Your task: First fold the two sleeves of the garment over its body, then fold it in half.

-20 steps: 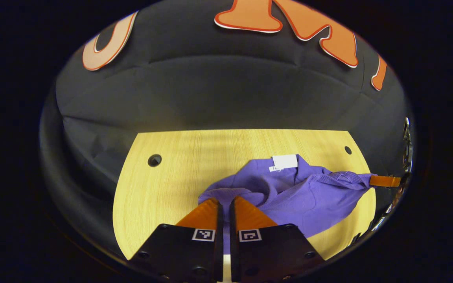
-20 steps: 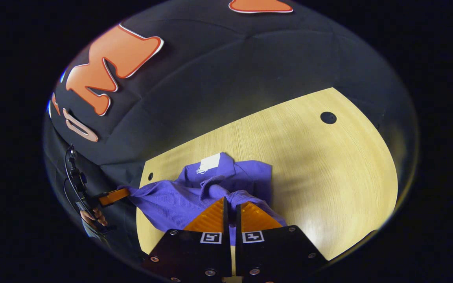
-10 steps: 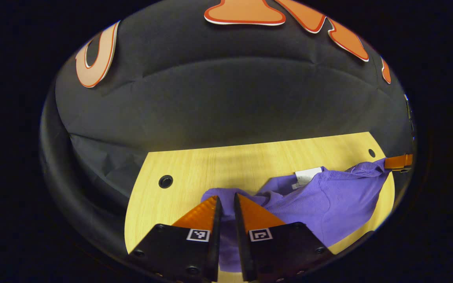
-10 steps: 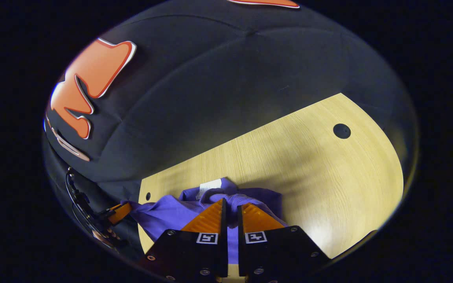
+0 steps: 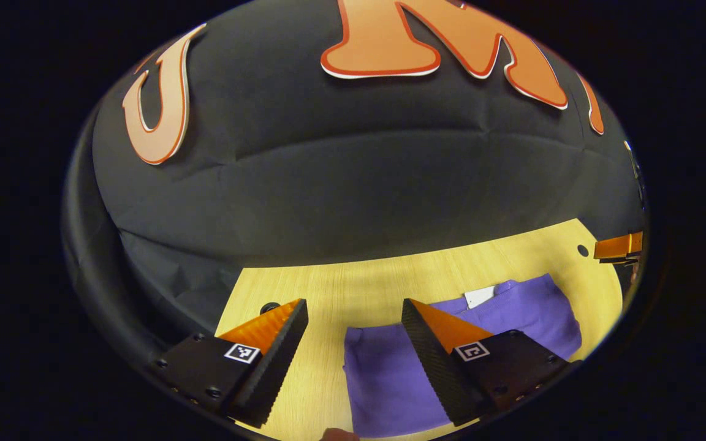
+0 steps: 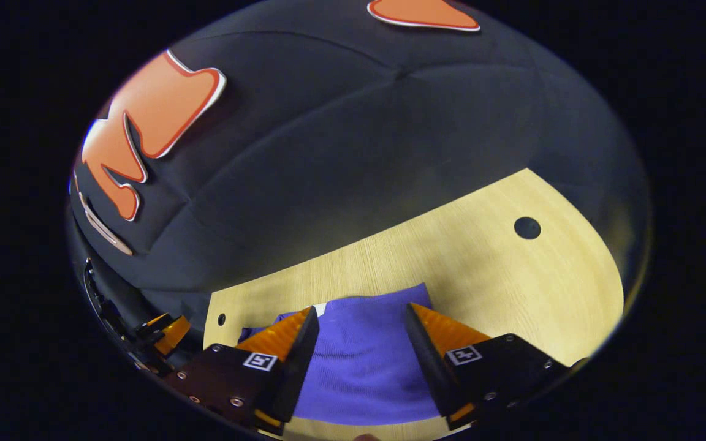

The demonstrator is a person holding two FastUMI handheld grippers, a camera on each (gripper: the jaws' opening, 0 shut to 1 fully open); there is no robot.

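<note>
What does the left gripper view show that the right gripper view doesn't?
Left gripper view: the open left claw frames mostly bare table beside the folded purple garment, its white label plain; the right claw peeks in far right. Right gripper view: the open right claw frames the garment itself, wide bare table to its right, left claw at lower left. Both: garment lying on the wooden table, black cloth wall behind.
</note>
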